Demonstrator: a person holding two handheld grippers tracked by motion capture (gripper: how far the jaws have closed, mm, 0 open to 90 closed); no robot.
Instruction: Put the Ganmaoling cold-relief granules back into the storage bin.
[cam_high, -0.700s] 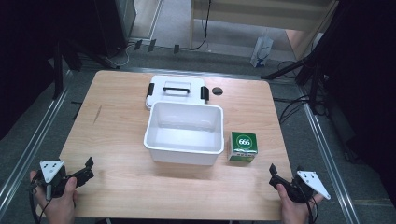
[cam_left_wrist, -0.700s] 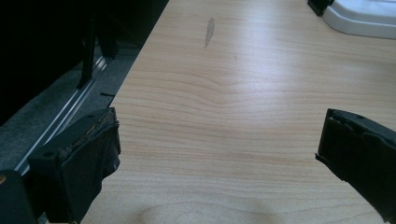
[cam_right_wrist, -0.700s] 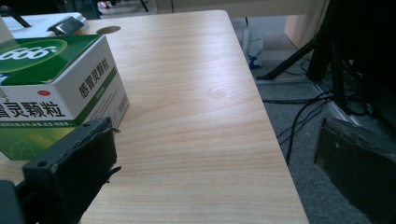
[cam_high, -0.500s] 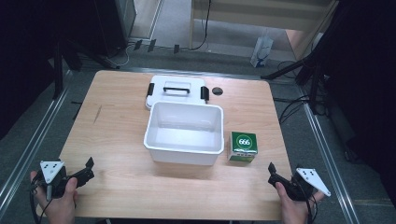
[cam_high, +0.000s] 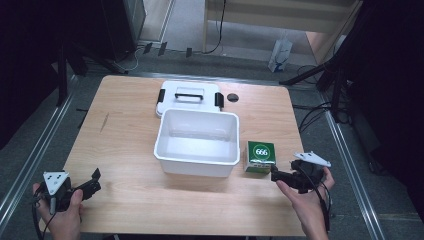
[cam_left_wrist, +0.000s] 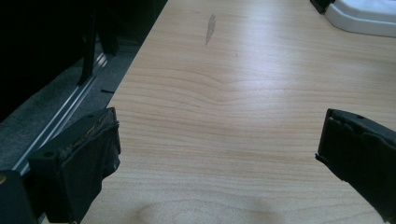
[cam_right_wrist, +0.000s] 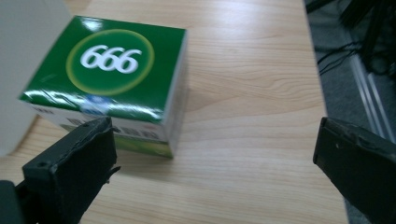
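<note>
Your right claw (cam_high: 276, 175) hovers with its jaws spread wide and nothing between them, at about 4 o'clock on the wooden bench (cam_high: 125, 135), just short of the green box (cam_high: 261, 156). In the right gripper view the green box (cam_right_wrist: 112, 79), marked "666" in white inside a yellow ring, sits at 10 o'clock ahead of the claw; the left jaw stands close by the box's near lower edge, though contact cannot be made out, while the right jaw hangs well apart over bare wood near the bench's edge. The box lies flat, its printed face up, just beside the right-hand wall of the white tub (cam_high: 197, 142), whose pale side edges into the right gripper view at 9 o'clock.

The tub stands empty and upright at the centre of the bench. Its white lid (cam_high: 187, 96), with a black handle and black latches, lies behind it at 12 o'clock, touching or nearly touching the tub's far rim. A small dark round spot (cam_high: 232, 97) shows on the wood just right of the lid.

Your left claw (cam_high: 90, 186) rests at 8 o'clock near the bench's front corner, jaws likewise released. In the left gripper view they frame bare wood grain, with a grey smudge (cam_left_wrist: 210, 29) at 12 o'clock and a corner of the lid (cam_left_wrist: 364, 16) at 1 o'clock.
</note>
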